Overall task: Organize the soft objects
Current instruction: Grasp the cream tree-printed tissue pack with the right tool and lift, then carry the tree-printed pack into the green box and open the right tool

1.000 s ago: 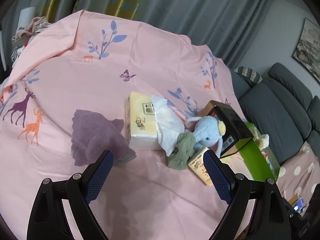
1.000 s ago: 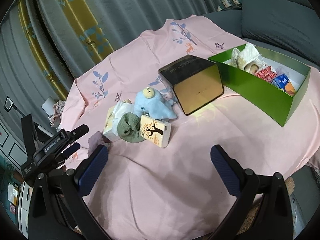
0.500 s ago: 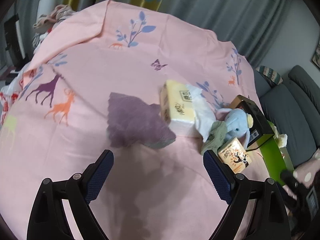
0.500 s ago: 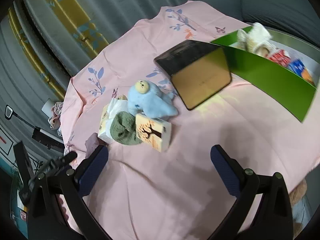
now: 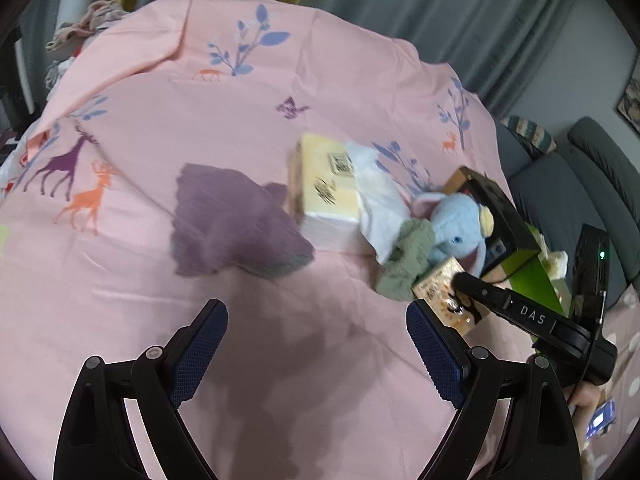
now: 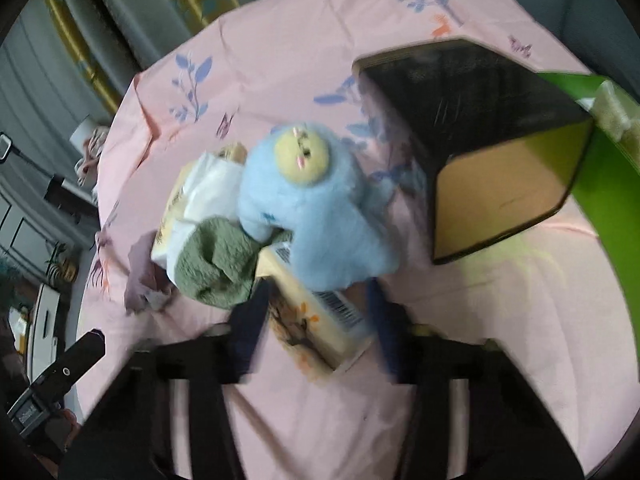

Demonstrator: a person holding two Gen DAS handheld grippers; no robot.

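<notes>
A heap of soft things lies on the pink sheet (image 5: 200, 100): a blue plush elephant (image 6: 316, 216), a green cloth (image 6: 216, 268), a white tissue (image 5: 376, 200) and a yellow tissue pack (image 5: 328, 188). A purple cloth (image 5: 232, 220) lies flat to their left. My right gripper (image 6: 316, 320) is closing on a small tree-printed tissue pack (image 6: 320, 332) in front of the elephant, and its blurred pads lie against both sides of the pack. My left gripper (image 5: 316, 344) stands open over bare sheet, just short of the purple cloth, with nothing between its fingers.
A black and gold box (image 6: 480, 160) stands right of the elephant, with a green box (image 6: 612, 208) holding small items beyond it. A grey sofa (image 5: 580, 184) lies past the bed's right edge. Curtains hang behind, and crumpled clothes (image 5: 92, 24) sit at the far left.
My right gripper swept in towards the heap and narrowed from wide open onto the small tissue pack. The left view swung left, then settled slightly lower; its jaws kept their width.
</notes>
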